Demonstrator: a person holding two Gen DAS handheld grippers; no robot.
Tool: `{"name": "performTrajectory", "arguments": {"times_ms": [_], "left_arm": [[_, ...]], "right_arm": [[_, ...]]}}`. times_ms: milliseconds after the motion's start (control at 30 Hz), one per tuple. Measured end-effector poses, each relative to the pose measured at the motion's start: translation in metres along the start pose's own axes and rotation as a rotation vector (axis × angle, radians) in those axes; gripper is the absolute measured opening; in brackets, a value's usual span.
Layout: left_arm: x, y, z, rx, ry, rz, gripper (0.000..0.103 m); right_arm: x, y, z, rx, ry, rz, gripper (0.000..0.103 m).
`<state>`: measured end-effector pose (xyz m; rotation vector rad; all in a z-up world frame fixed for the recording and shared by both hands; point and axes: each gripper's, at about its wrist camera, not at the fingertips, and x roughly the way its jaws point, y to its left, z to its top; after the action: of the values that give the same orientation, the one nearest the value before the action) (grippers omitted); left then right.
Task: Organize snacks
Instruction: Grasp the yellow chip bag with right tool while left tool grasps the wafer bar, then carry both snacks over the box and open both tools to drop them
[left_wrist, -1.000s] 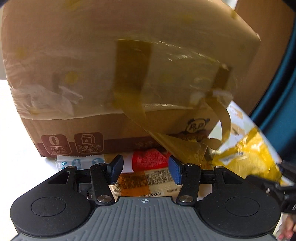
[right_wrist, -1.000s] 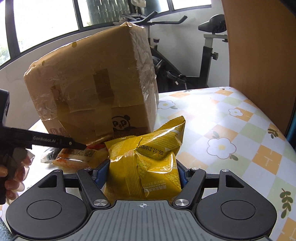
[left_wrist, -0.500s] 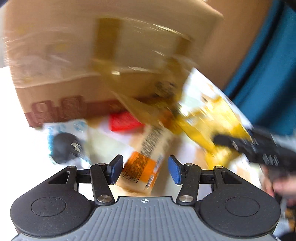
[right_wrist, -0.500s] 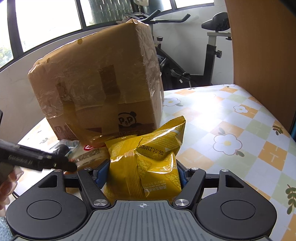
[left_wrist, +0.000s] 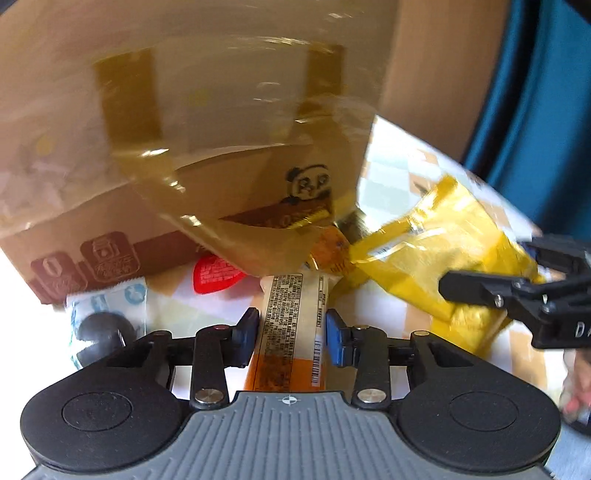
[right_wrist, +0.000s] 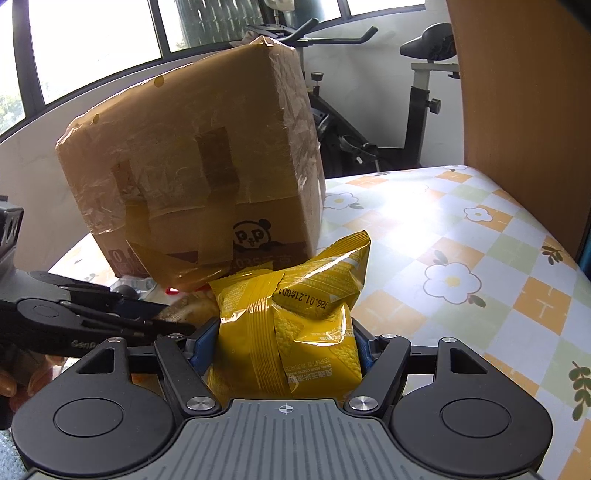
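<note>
My left gripper (left_wrist: 291, 338) is shut on an orange and cream snack packet (left_wrist: 291, 325) with a printed label, lying in front of the taped cardboard box (left_wrist: 207, 122). My right gripper (right_wrist: 284, 345) is shut on a yellow snack bag (right_wrist: 295, 325), held just in front of the same box (right_wrist: 192, 177). The yellow bag (left_wrist: 439, 258) and the right gripper's black frame show at the right of the left wrist view. The left gripper's frame shows at the left of the right wrist view.
A red-marked packet (left_wrist: 218, 273) and a blue and white packet (left_wrist: 107, 302) lie under the box's loose flap, by a black knob (left_wrist: 99, 332). The table has a flowered checked cloth (right_wrist: 461, 251). A wooden panel (right_wrist: 517, 110) and an exercise bike (right_wrist: 369, 110) stand behind.
My left gripper moved forward onto the orange and cream packet and closed on it. The right gripper kept hold of the yellow bag and shifted slightly nearer the box.
</note>
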<state>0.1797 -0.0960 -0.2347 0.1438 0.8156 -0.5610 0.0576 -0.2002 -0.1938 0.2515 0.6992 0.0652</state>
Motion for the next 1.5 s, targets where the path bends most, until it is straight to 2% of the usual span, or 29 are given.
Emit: {"name": "performTrajectory", "arguments": {"times_ms": [100,133,267,400,467,600,1200,1367,1500], "left_arm": [[-0.007,-0.002,-0.01,-0.011,-0.019,0.016,0.039],[-0.022,0.002,-0.019,-0.025,-0.026,0.018,0.039],[-0.045,0.016,-0.046,-0.157,-0.056,0.024,0.039],[-0.069,0.035,-0.069,-0.323,-0.108,0.056,0.039],[-0.078,0.04,-0.074,-0.364,-0.14,0.086,0.039],[-0.1,0.05,-0.072,-0.378,-0.2,0.122,0.039],[-0.158,0.062,-0.065,-0.443,-0.36,0.114,0.039],[-0.185,0.068,-0.031,-0.383,-0.449,0.119,0.039],[-0.208,0.074,0.01,-0.315,-0.535,0.134,0.039]], "right_arm": [[0.0,0.0,-0.001,0.006,-0.003,0.004,0.066],[0.0,0.0,-0.001,0.008,-0.005,0.004,0.066],[-0.001,0.001,-0.004,0.01,-0.012,0.004,0.066],[-0.001,0.001,-0.004,0.012,-0.013,0.003,0.066],[-0.002,0.002,-0.004,0.011,-0.01,0.005,0.066],[-0.006,0.002,0.0,0.016,-0.013,0.004,0.066],[-0.067,-0.015,0.052,0.049,-0.216,-0.055,0.066],[-0.083,-0.01,0.086,-0.006,-0.3,-0.047,0.066],[-0.087,-0.004,0.126,-0.056,-0.354,-0.001,0.066]]}}
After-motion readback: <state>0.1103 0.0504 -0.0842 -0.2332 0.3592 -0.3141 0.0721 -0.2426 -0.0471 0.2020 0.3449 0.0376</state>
